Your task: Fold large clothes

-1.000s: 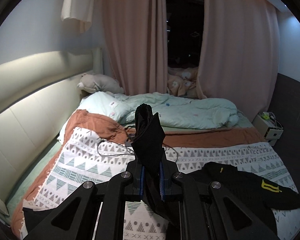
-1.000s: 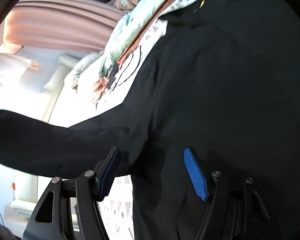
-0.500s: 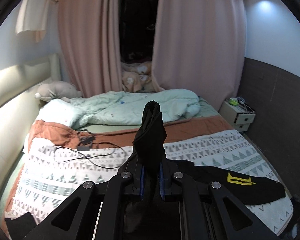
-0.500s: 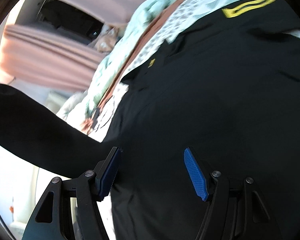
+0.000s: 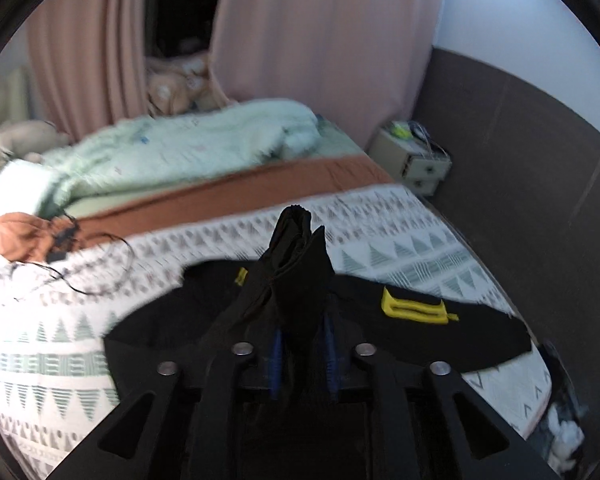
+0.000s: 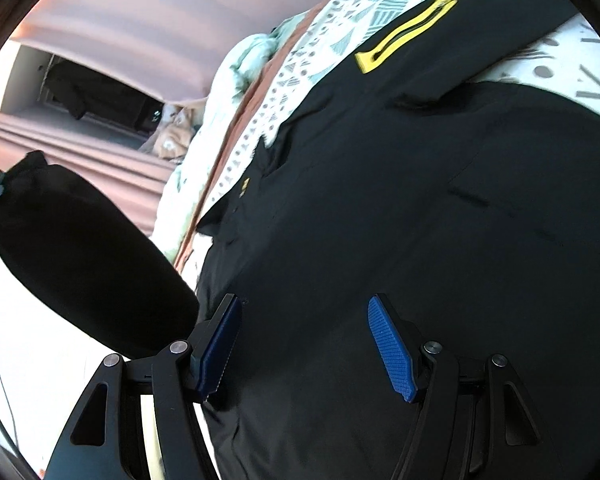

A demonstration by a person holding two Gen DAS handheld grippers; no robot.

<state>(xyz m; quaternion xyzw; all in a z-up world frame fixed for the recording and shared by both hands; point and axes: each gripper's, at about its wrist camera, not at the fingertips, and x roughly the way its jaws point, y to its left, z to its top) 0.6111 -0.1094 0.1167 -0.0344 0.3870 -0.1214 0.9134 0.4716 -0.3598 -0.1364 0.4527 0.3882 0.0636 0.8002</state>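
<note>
Bedspread [image 5: 380, 236] beneath, black shirt [image 6: 420, 208] spread out. Left gripper [image 5: 302, 356], jaws just loosening around the sleeve [image 5: 296, 276], should lay it flat toward 12 o'clock (unwrinkled); right gripper [image 6: 308, 344] gapes empty.

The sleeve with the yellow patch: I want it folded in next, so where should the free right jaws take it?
Take the sleeve at its cuff end, coming from the bed's outer edge. It lies flat and outstretched past the yellow patch, so the cuff is a free edge to pinch.
</note>
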